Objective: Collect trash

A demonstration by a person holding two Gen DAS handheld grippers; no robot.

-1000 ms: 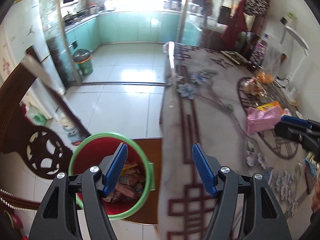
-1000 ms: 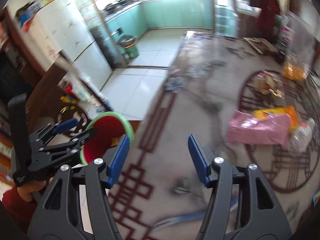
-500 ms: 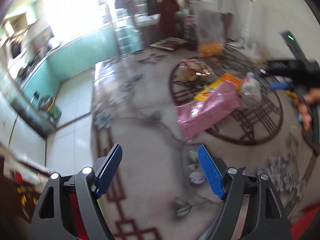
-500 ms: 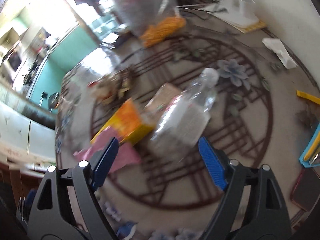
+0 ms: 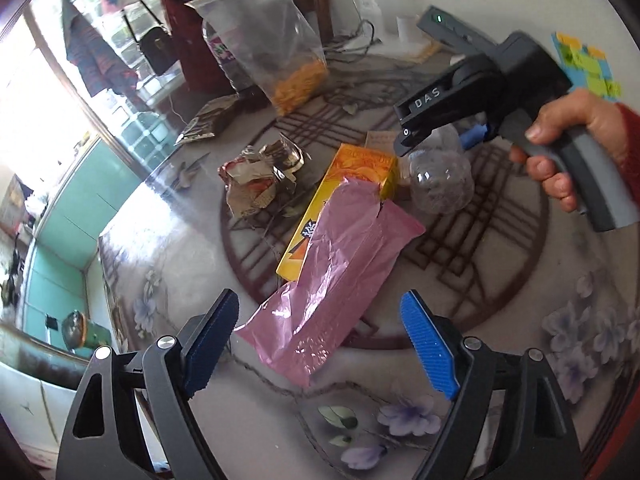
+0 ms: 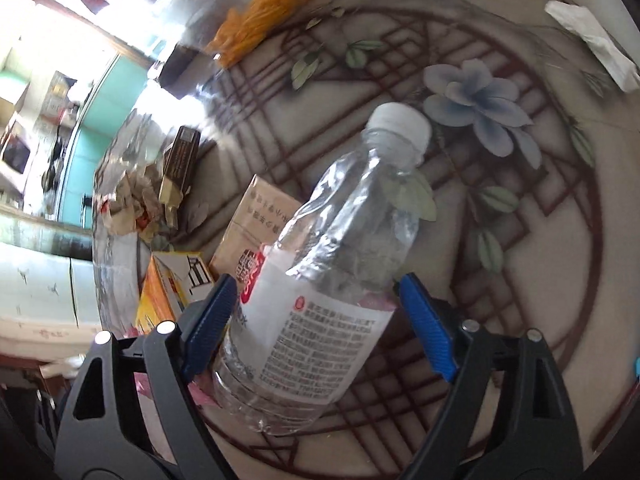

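Observation:
A pink foil bag (image 5: 336, 276) lies on the patterned table, partly over an orange box (image 5: 344, 196). My left gripper (image 5: 320, 344) is open, its jaws either side of the bag's near end, just above it. A clear plastic bottle (image 6: 324, 280) with a white cap lies on the table. My right gripper (image 6: 316, 320) is open with the bottle's labelled body between its jaws, not squeezed. In the left wrist view the right gripper (image 5: 452, 128) hangs over the bottle (image 5: 440, 176). Crumpled wrappers (image 5: 256, 176) lie further left.
A clear bag of orange snacks (image 5: 288, 60) stands at the back. A brown cardboard box (image 6: 256, 224) and the orange box (image 6: 164, 292) lie beside the bottle. White tissue (image 6: 592, 44) lies at far right. The table edge (image 5: 108, 280) drops off to the left.
Both grippers swung from the red bin and table edge toward the trash pile. The left now straddles the pink bag; the right has closed in around the bottle.

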